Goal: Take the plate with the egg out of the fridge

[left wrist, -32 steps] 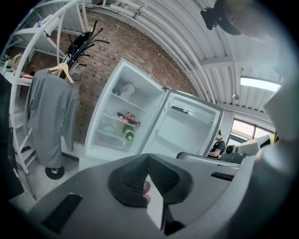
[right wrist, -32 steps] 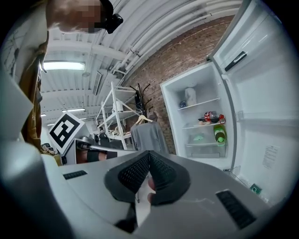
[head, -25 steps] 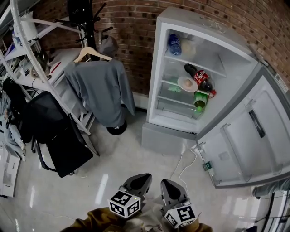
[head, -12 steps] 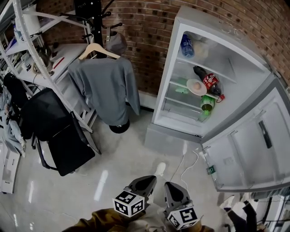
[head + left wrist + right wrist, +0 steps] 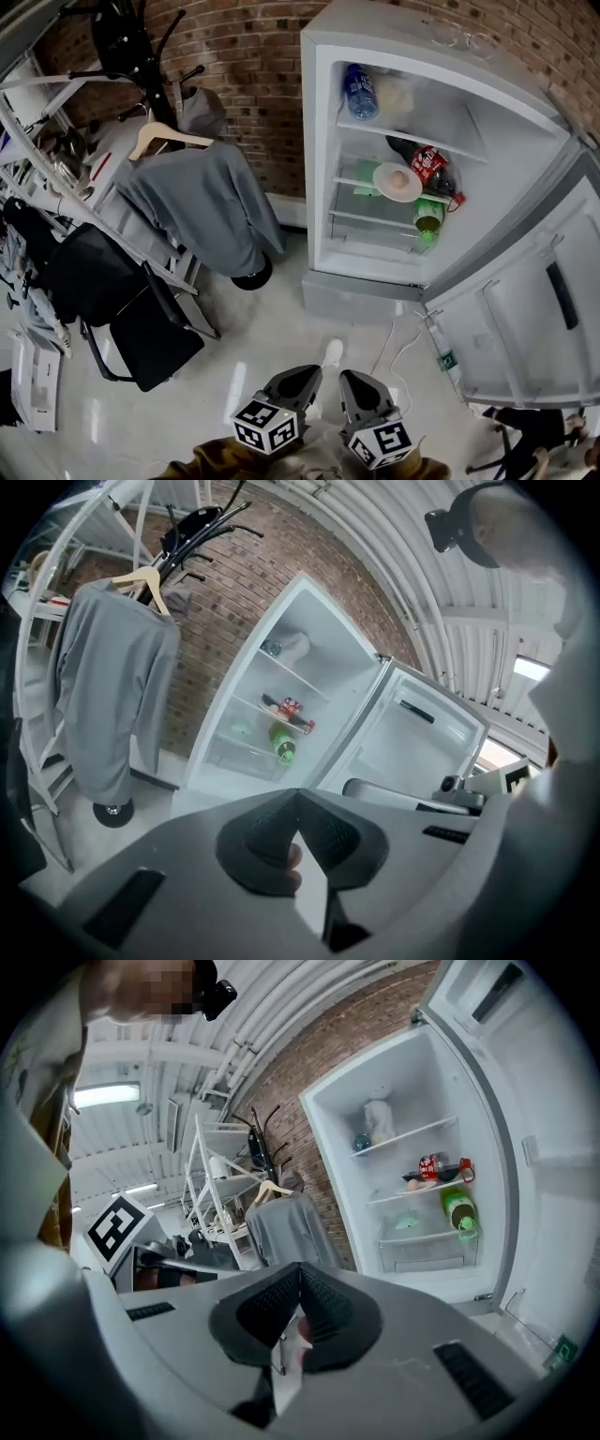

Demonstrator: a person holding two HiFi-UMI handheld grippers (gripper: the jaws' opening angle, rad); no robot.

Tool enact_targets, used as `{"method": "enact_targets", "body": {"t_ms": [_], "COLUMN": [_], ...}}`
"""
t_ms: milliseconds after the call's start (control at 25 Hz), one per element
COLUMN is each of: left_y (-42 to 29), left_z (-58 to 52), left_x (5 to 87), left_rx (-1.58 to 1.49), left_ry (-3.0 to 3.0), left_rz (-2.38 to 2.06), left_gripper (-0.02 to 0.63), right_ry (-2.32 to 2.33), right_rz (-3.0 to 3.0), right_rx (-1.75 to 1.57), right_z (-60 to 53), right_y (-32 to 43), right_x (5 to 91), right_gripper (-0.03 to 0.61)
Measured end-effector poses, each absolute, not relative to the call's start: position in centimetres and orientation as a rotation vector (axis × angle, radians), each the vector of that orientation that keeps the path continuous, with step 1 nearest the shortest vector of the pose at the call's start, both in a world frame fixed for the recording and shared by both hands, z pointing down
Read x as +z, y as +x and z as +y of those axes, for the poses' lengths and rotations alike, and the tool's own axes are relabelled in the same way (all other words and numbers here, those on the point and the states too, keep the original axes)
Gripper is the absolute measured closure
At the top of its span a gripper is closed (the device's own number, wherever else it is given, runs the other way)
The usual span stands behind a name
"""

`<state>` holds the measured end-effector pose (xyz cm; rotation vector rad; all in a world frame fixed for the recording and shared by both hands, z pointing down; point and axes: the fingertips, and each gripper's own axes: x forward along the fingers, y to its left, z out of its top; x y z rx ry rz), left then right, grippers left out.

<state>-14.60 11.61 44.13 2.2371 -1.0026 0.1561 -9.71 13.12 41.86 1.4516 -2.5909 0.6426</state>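
The white fridge (image 5: pixel 319 141) stands open against the brick wall. On its middle shelf lies a white plate with an egg (image 5: pixel 397 181), next to a cola bottle (image 5: pixel 429 165); the right gripper view shows that plate with the egg (image 5: pixel 418 1184) far off too. Low in the head view, well short of the fridge, my left gripper (image 5: pixel 302 377) and right gripper (image 5: pixel 352 381) hang side by side above the floor. Each one's jaws are shut tip to tip on nothing, as seen for the left gripper (image 5: pixel 298 793) and the right gripper (image 5: pixel 300 1267).
The fridge door (image 5: pixel 534 309) swings out to the right. A water bottle (image 5: pixel 359 92) lies on the top shelf, a green bottle (image 5: pixel 428 217) below the plate. A grey sweater on a hanger (image 5: pixel 202 202), a black chair (image 5: pixel 127 305) and a rack stand left. A white cable (image 5: pixel 401 345) trails on the floor.
The head view has shifted, so the fridge now looks nearer and more central. Both grippers stay shut, low in the view.
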Motion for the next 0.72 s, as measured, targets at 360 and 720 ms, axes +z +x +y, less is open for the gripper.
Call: {"method": "enact_targets", "body": {"t_ms": [360, 720], "left_y": [-11.0, -7.0], "left_z": [0.2, -8.5], "left_x": [42.9, 41.9], "left_rx": [0.270, 0.301], "left_ry": [2.325, 2.403], "left_rz": [-0.994, -1.004], "left_gripper": [0.606, 0.607], "right_ry": [1.575, 1.661], "right_rz": [-2.613, -2.631], "right_rx": [0.688, 0.746], "right_z": [1.4, -8.2], "right_y": [-5.0, -0.2], "right_x": [41.1, 40.5], "right_gripper": [0.572, 0.572]}}
